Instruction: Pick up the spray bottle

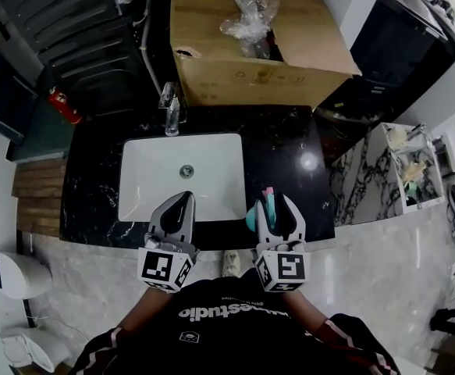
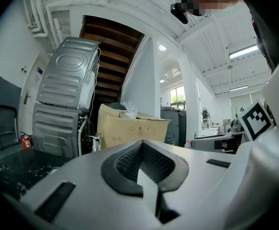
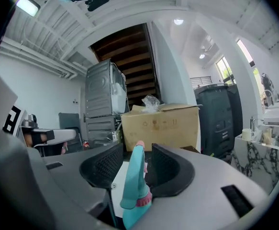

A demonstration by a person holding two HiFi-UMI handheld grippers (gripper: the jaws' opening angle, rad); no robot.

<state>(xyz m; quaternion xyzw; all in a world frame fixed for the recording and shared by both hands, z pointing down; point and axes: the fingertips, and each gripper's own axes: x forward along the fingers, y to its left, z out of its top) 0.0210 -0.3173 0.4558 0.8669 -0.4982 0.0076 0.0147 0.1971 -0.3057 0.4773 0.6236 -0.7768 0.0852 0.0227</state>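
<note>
The spray bottle point(image 1: 268, 202) has a teal body and trigger head with a pink nozzle tip. It stands at the near edge of the black counter point(image 1: 293, 151), right of the white sink point(image 1: 145, 180). My right gripper point(image 1: 277, 205) is open, and the bottle's head point(image 3: 133, 183) rises between its two ribbed pads with a narrow gap on each side. My left gripper point(image 1: 181, 198) hovers over the sink's near rim, shut, its pads meeting at the tip point(image 2: 141, 145) with nothing between them.
A chrome faucet point(image 1: 172, 112) stands behind the sink. A large cardboard box point(image 1: 247, 73) with plastic wrap sits at the counter's back. A red fire extinguisher point(image 1: 64, 105) lies at the left, and a marble shelf unit point(image 1: 395, 170) stands to the right.
</note>
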